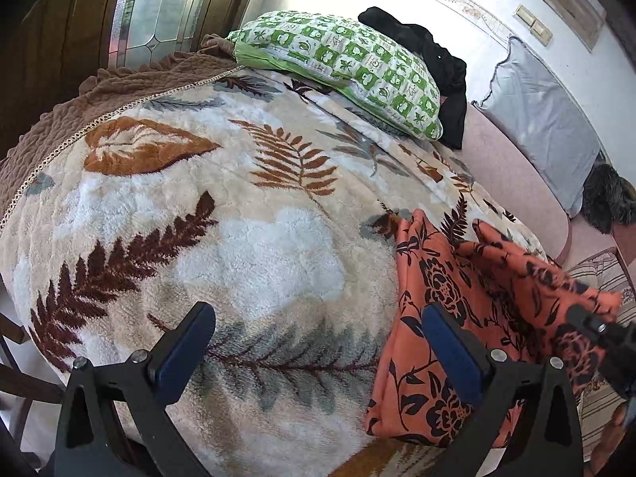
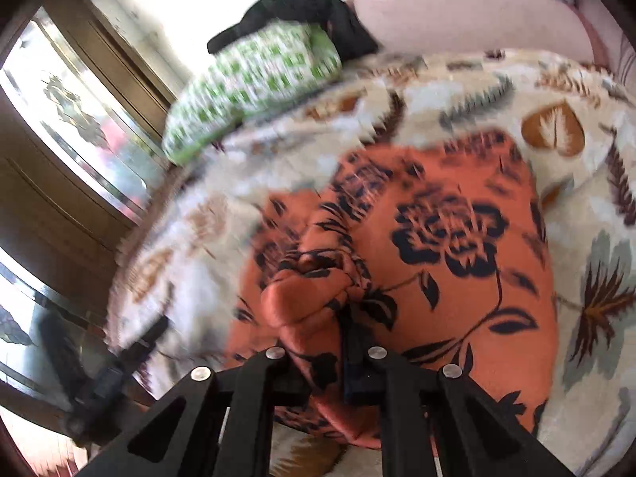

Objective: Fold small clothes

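The left hand-held gripper point(image 1: 318, 351) hovers level above the leaf-patterned blanket point(image 1: 246, 214), fingers spread wide and empty. The right hand-held gripper point(image 2: 324, 351) tilts downward, pinching a bunched fold of the orange floral garment point(image 2: 445, 238), which lies near the bed's front edge.

No readable txt or labels in either view

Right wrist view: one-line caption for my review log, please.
Right gripper shut on bunched orange floral garment over the leaf-print blanket; frame motion-blurred.
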Tool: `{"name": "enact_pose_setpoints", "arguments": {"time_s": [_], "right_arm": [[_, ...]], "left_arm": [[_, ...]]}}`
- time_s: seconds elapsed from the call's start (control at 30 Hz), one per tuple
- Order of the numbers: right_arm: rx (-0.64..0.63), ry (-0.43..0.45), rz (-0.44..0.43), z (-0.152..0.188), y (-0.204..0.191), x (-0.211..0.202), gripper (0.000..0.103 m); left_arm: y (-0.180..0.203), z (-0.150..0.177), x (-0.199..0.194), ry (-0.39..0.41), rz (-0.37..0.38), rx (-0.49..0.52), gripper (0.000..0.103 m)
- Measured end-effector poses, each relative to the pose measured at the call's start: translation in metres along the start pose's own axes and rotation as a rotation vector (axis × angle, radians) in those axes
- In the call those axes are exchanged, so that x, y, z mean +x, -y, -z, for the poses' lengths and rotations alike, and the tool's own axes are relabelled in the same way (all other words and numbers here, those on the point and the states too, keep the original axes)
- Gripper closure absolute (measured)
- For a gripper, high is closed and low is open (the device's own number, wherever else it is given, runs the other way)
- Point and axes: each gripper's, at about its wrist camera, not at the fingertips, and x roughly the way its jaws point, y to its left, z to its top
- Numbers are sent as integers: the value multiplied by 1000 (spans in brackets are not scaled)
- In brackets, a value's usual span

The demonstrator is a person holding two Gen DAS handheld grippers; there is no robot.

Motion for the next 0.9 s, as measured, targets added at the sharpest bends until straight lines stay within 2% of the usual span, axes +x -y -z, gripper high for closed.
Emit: {"name": "enact_pose_setpoints", "arguments": {"time_s": [0.07, 0.13, 0.17, 0.2, 0.27, 0.3, 0.33, 0.37, 0.4, 0.43, 0.47, 0.53, 0.63, 0.73, 0.9], "right_arm": [[-18, 54, -46, -5, -20, -14, 92], [-41, 66, -82, 3, -39, -9, 92], [-56, 36, -79, 10, -46, 5, 92], [-69, -31, -54, 21, -48, 28, 92], [-72, -212, 22, 47, -39, 84, 87], [-98, -244, 26, 58, -36, 96, 86], [-119, -198, 6, 64, -36, 91, 83], [-125, -159, -29, 65, -36, 81, 72], [-116, -162, -77, 63, -34, 73, 59], [-95, -168, -114, 60, -29, 64, 27], [-74, -143, -125, 57, -24, 53, 20], [-30, -70, -131, 50, -6, 26, 20], [51, 7, -131, 49, 24, -3, 19], [83, 4, -135, 49, 41, -11, 19], [109, 3, -191, 51, 56, -11, 19]], "left_arm": [[-5, 0, -1, 5, -7, -8, 0], [-10, -1, 0, -3, -11, -28, 0], [-12, -1, 2, -12, -11, -42, 0], [-14, -1, 3, -19, -9, -53, 0], [-14, 0, 4, -29, 7, -59, 0], [-13, 0, 4, -29, 14, -56, 0], [-12, 1, 2, -25, 23, -50, 0], [-10, 1, 2, -26, 40, -45, 0], [-8, 1, 2, -37, 71, -43, 0], [-5, 2, 1, -53, 132, -49, 0], [-1, 3, 0, -65, 207, -60, 0], [17, 5, -2, -102, 351, -51, 0], [52, 8, 7, -178, 467, 1, 0], [78, -2, 30, -237, 481, 18, 0], [86, -23, 87, -384, 461, -35, 0]]}}
